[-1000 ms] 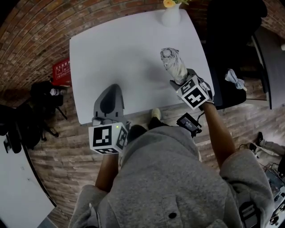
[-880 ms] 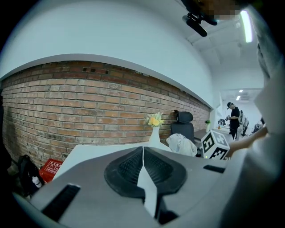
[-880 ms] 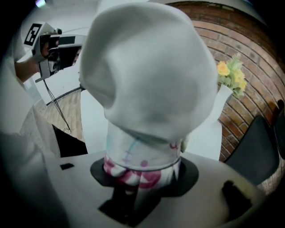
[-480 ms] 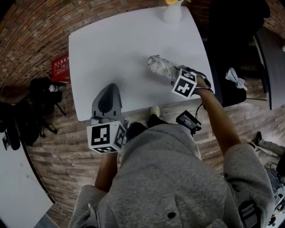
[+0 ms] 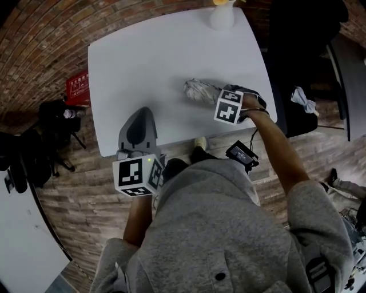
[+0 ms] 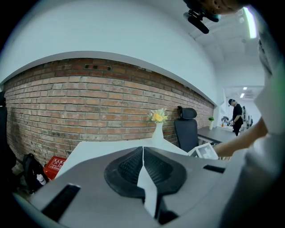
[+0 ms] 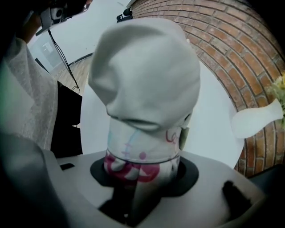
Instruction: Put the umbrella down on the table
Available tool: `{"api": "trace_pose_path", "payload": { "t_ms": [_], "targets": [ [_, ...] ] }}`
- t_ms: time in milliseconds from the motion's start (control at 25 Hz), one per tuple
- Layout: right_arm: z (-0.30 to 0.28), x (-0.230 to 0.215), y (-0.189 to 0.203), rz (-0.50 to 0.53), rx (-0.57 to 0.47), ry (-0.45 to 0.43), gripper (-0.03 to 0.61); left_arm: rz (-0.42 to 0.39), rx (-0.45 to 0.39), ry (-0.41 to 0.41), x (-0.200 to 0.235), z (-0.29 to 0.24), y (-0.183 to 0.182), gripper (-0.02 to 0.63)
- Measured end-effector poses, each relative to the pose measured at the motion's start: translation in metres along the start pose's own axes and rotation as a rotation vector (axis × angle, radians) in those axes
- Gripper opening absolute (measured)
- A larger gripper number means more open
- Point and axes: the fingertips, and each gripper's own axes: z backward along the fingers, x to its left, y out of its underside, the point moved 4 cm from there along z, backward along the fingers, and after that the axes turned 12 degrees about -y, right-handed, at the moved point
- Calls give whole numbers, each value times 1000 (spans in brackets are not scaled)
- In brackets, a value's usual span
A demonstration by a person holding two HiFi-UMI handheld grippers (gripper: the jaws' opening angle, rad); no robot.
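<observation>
The folded umbrella is a short white bundle with pink and blue print. It lies nearly level, low over the white table near the front right corner, its tip pointing left. Whether it touches the tabletop I cannot tell. My right gripper is shut on its handle end, and in the right gripper view the umbrella fills the space between the pads of that gripper. My left gripper rests over the table's front edge, shut with nothing in it; its jaws meet.
A white vase with yellow flowers stands at the table's far edge. A black office chair is to the right. On the brick floor are a red box and a dark bag at left.
My right gripper sank and rolled, tipping the umbrella from upright to lying leftward over the table. The left gripper stayed put.
</observation>
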Motion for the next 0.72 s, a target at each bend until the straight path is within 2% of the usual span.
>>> {"api": "trace_pose_path", "payload": {
  "t_ms": [440, 720],
  "targets": [
    [-6, -3, -1, -18, 55, -73, 221, 5, 9, -1, -2, -7, 0, 20],
    [-5, -5, 2, -62, 24, -115, 221, 3, 7, 5, -6, -12, -1, 20]
  ]
}}
